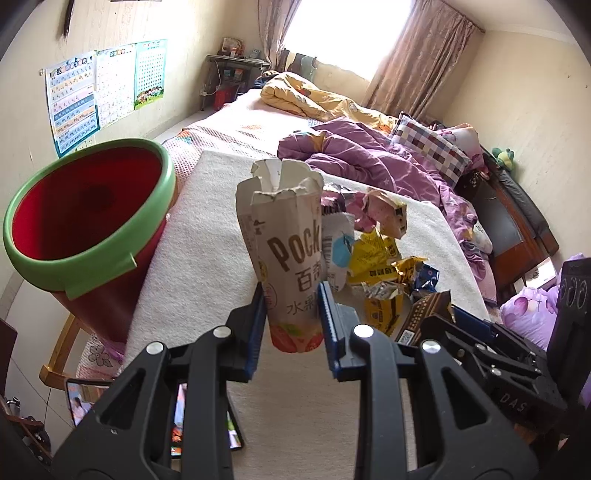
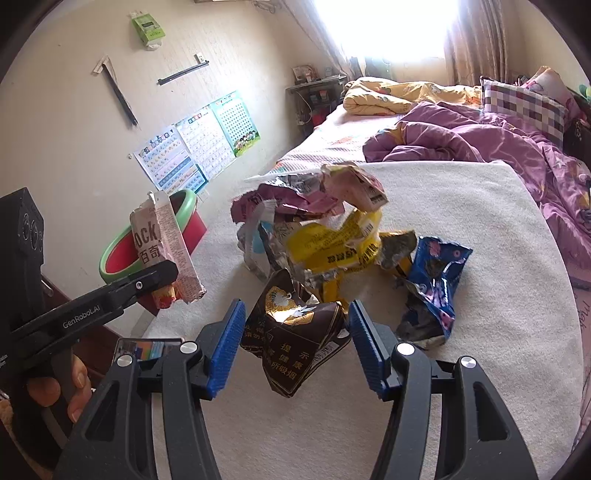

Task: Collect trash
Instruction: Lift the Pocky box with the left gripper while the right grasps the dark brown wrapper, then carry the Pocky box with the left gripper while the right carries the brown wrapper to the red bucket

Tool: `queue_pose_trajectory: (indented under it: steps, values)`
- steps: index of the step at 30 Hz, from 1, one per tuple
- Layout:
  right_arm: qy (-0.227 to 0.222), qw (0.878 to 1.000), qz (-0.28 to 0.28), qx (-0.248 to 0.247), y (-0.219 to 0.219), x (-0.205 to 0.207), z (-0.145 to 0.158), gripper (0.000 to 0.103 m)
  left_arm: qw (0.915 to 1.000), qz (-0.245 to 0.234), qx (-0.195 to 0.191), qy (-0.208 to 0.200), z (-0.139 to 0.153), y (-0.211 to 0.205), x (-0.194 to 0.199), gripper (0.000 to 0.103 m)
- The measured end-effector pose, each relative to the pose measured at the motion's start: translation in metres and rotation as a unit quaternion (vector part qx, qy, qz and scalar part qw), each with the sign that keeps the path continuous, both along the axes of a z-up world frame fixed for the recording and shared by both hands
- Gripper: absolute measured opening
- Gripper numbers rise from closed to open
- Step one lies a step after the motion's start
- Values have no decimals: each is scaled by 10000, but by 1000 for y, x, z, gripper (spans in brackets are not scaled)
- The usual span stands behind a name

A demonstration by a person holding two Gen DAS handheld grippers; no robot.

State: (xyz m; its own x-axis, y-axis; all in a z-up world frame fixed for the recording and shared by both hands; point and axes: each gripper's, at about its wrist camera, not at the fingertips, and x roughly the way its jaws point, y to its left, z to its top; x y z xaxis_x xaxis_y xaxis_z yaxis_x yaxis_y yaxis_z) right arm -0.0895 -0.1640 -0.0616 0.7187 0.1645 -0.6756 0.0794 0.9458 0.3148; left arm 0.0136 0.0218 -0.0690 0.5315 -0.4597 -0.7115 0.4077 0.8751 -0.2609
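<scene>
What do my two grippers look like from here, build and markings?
Both are black plastic scissor-style frames with silver pivot bolts and ribbed blue pads on the jaws. The left gripper carries white "GenRobot.AI" lettering on its arm; the right gripper shows none here.

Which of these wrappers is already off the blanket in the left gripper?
The torn beige Pocky box, upright between the left gripper pads; the yellow, blue and pink ones lie heaped on the blanket.

Both views are taken close above the white mat [image 1: 207,236], angled down toward the far window [image 2: 388,29]. Wrapper pile [image 1: 376,251], red bin [image 2: 122,254] and bed [image 2: 480,147] are shared.
</scene>
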Motion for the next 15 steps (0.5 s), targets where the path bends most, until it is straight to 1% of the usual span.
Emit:
queue_pose_trajectory:
  steps: [5,9,15]
  values:
    - [-73,10000,26,-59,14,10,6,56,9999,69,-39,-90,8,18,11,27]
    - [-168,9998,55,-104,26,19,13,56,9997,176,-119,-78,15,40,24,27]
    - [-234,9996,151,-99,47,34,19,56,9993,301,-118,-184,24,67,36,27]
